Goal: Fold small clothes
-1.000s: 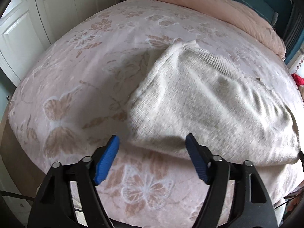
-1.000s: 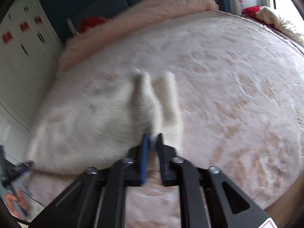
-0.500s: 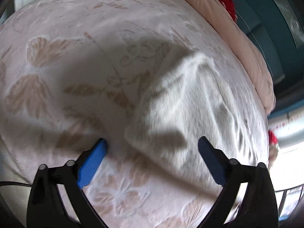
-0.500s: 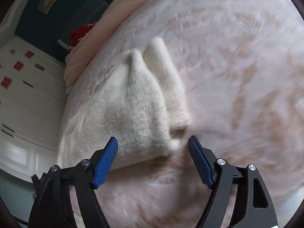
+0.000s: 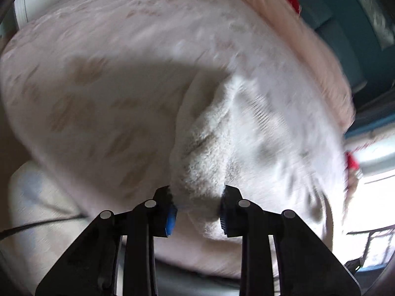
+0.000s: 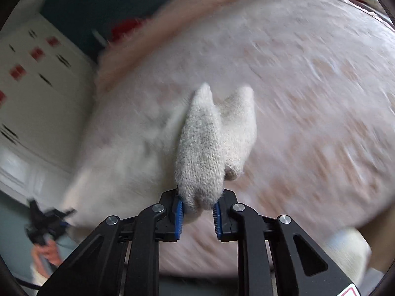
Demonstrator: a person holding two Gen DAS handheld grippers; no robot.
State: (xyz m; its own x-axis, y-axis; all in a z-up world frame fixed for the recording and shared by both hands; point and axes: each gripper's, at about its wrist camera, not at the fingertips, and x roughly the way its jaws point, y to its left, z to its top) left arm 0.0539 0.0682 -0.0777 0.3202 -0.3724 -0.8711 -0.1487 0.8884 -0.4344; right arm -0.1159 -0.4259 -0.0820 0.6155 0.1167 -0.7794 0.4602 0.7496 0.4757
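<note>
Both tongs, left [image 5: 197,209] and right [image 6: 197,209], just closed onto cream sweater [image 6: 200,157] edge; pink blanket [image 6: 187,7] behind.

Right gripper [image 6: 197,213] at lower centre, jaws just closed onto cream knitted sweater [image 6: 201,153] bunched over pink bedspread [image 6: 308,103].

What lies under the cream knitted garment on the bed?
Under the cream knitted garment only the pink butterfly-print bedspread shows around it; anything directly beneath is covered.
</note>
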